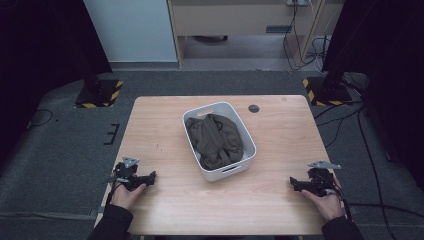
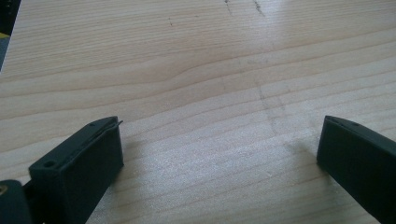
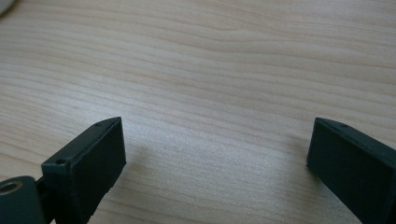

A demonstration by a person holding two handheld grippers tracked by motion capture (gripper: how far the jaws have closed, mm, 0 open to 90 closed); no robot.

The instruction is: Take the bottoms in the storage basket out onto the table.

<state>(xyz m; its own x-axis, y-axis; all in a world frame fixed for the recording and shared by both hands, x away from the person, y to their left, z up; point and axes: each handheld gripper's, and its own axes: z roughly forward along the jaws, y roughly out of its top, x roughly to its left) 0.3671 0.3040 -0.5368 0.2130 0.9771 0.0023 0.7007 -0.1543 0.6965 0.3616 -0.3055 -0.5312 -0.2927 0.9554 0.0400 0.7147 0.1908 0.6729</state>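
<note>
Your left gripper point(image 1: 150, 177) at seven o'clock and right gripper point(image 1: 295, 183) at five rest wide open, empty, flanking the white bin point(image 1: 247, 132) of olive cloth point(image 1: 216, 139).

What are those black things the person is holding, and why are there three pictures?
Those are grabbing tools. A person holds the left gripper in one hand and the right gripper in the other. Each has two black jaws, wide open now, holding nothing. The big picture comes from a camera above the wooden table. The other two come from little cameras riding on each gripper, looking past its jaws at the wood. In the middle sits a white bin with a crumpled dark green cloth inside.
</note>
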